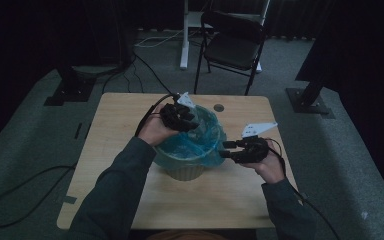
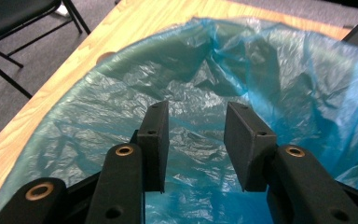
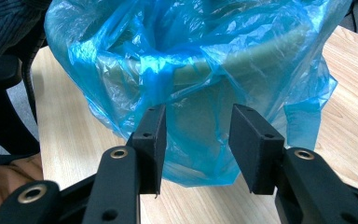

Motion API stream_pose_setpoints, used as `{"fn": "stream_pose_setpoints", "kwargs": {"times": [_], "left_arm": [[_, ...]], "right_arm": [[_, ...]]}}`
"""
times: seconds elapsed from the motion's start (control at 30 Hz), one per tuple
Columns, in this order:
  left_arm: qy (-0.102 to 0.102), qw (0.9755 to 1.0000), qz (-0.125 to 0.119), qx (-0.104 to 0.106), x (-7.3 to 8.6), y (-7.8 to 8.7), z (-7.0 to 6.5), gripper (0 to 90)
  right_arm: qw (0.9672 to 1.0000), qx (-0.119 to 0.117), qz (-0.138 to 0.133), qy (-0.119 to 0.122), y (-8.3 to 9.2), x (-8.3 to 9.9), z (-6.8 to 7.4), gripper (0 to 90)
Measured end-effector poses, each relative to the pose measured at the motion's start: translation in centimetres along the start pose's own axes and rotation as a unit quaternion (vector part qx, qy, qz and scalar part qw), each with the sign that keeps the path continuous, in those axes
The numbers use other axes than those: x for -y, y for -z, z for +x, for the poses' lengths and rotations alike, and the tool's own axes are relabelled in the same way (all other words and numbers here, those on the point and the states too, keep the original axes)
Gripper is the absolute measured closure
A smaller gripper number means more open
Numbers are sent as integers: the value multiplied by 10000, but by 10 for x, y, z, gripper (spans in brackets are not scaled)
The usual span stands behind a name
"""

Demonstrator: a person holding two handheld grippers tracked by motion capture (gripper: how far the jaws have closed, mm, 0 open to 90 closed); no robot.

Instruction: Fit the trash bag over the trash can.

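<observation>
A pale round bin (image 1: 185, 172) lined with a blue plastic bag (image 1: 200, 140) stands in the middle of the wooden table (image 1: 120, 150). My left gripper (image 1: 189, 123) hovers over the bin's left rear rim. In the left gripper view its jaws (image 2: 196, 109) stand open above the crumpled bag lining (image 2: 261, 70), with nothing between them. My right gripper (image 1: 225, 149) is level at the bin's right side. Its jaws (image 3: 198, 112) are open and face the bag's overhang (image 3: 121, 51) draped down the bin wall (image 3: 261, 65), apart from it.
A black folding chair (image 1: 232, 42) and a white desk leg (image 1: 184, 35) stand behind the table. Cables (image 1: 20, 200) trail over the grey floor at the left. A small round hole (image 1: 219, 107) sits near the table's far edge.
</observation>
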State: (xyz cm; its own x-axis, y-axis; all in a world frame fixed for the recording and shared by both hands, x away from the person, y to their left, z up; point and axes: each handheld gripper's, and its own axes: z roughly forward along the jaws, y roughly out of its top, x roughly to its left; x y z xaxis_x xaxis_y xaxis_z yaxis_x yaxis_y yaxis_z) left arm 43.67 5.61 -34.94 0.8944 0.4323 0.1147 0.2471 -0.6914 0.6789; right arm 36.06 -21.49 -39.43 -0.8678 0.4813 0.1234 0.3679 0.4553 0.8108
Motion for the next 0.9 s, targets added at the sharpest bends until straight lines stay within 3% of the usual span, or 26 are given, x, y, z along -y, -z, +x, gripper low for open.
{"fn": "stream_pose_setpoints", "kwargs": {"times": [0.3, 0.43, 0.9], "left_arm": [[-167, 9994, 305, -37, -3, -13, -4, 604], [-193, 9983, 536, -97, -4, -19, -5, 606], [-351, 9943, 956, -306, -6, -30, -9, 604]], "right_arm": [[10000, -7, 12, 13, -1, 0, 0, 560], [10000, -7, 12, 8, 0, 0, 0, 559], [10000, -46, 54, 39, -6, -1, 2, 559]]}}
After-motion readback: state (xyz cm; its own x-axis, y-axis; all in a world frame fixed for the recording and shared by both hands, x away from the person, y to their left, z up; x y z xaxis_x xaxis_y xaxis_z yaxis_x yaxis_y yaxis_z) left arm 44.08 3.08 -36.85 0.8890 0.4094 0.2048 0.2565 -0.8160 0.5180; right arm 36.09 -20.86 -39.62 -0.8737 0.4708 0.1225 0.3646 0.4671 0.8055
